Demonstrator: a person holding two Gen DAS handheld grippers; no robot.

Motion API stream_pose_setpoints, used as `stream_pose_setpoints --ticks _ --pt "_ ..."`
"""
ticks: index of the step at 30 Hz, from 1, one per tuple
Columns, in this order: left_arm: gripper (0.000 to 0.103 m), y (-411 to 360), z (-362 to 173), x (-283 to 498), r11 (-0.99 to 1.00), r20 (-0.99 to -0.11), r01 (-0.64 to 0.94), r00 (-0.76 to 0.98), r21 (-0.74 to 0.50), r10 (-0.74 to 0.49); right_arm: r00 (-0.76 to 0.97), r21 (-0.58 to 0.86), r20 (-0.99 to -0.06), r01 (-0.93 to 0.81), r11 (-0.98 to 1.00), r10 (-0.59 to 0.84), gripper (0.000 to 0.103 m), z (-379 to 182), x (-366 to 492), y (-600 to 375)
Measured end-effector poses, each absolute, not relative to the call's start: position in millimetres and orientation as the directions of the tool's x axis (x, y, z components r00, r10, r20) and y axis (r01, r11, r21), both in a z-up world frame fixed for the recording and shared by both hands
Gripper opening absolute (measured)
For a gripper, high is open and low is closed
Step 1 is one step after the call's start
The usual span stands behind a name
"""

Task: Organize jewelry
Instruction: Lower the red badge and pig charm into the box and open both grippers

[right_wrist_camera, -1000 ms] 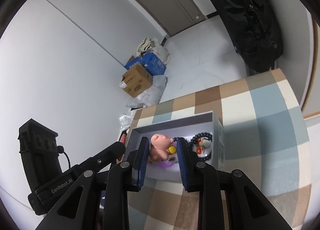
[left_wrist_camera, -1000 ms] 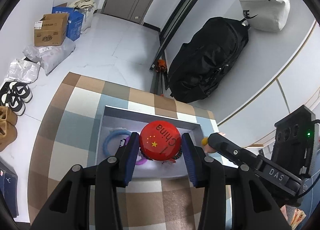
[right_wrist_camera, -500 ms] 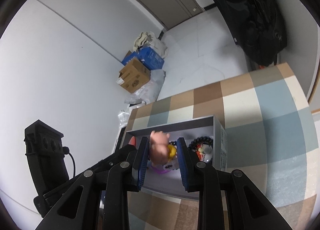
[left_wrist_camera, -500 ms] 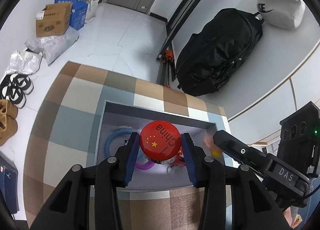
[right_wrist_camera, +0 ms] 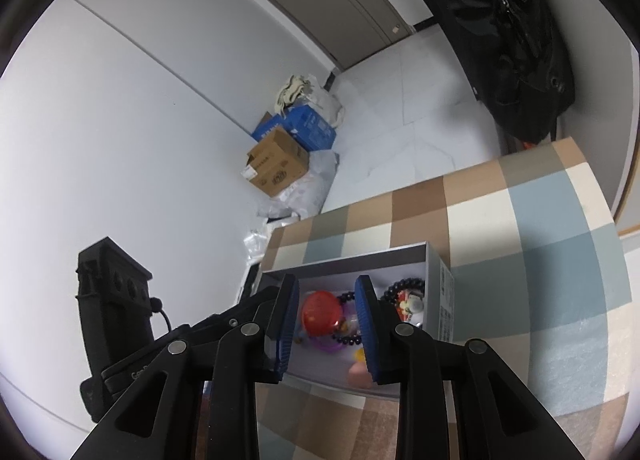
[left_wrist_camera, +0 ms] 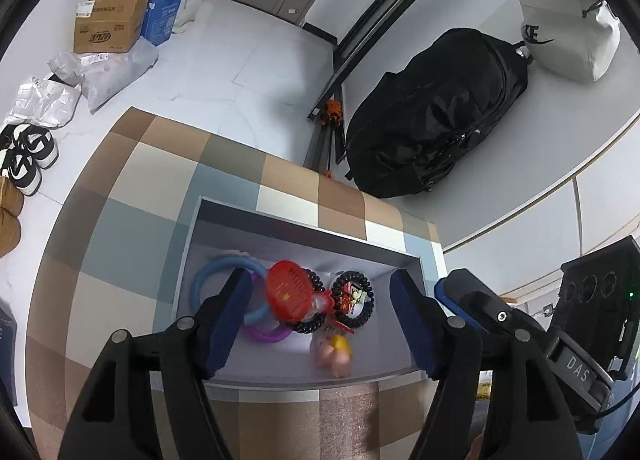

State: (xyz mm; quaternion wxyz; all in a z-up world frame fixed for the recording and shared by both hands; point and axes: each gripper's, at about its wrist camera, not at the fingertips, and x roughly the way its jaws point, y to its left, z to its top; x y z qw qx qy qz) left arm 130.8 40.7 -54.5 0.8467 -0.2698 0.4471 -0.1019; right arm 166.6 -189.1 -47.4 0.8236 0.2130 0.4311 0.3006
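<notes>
A grey box [left_wrist_camera: 304,225] stands on the checked table and holds the jewelry. My left gripper [left_wrist_camera: 320,316] hovers over it, its jaws opening wide. Nothing is between them. Below them in the box a red disc [left_wrist_camera: 290,292] with a flag print lies on a blue ring [left_wrist_camera: 208,276], a purple ring [left_wrist_camera: 266,336] and black bead bracelets [left_wrist_camera: 354,300]. A pink figure [left_wrist_camera: 334,354] with a yellow part lies blurred near the box's front wall. My right gripper [right_wrist_camera: 327,326] is open over the same box [right_wrist_camera: 348,256], above the red disc [right_wrist_camera: 320,314]. The pink figure [right_wrist_camera: 358,374] lies below its right finger.
The checked tablecloth [left_wrist_camera: 120,227] covers the table around the box. Beyond the table's far edge a black bag [left_wrist_camera: 432,115] leans on the wall. A cardboard box [left_wrist_camera: 108,25], plastic bags and shoes [left_wrist_camera: 28,155] are on the floor at left.
The left jaws have spread and the red disc has dropped out of them into the box. The pink figure has left the right jaws and now lies in the box.
</notes>
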Motion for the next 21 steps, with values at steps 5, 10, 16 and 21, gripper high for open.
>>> stream_pose_setpoints --ticks 5,10,16,21 --pt "0.067 37 -52 128 0.851 -0.717 -0.068 0.576 -0.520 -0.392 0.466 0.606 -0.584 -0.295 0.738 0.665 0.053 -48 165 -193" --pt "0.067 36 -49 124 0.874 -0.732 -0.079 0.586 -0.480 -0.349 0.475 0.595 -0.586 -0.296 0.747 0.656 0.058 -46 164 -195" --pt "0.067 35 -42 117 0.897 -0.732 -0.086 0.614 -0.433 -0.295 0.495 0.571 -0.584 -0.314 0.759 0.643 0.068 -41 157 -197" --pt "0.068 33 -34 108 0.915 -0.724 -0.086 0.642 -0.394 -0.252 0.517 0.552 -0.568 -0.338 0.762 0.640 0.075 -35 148 -199"
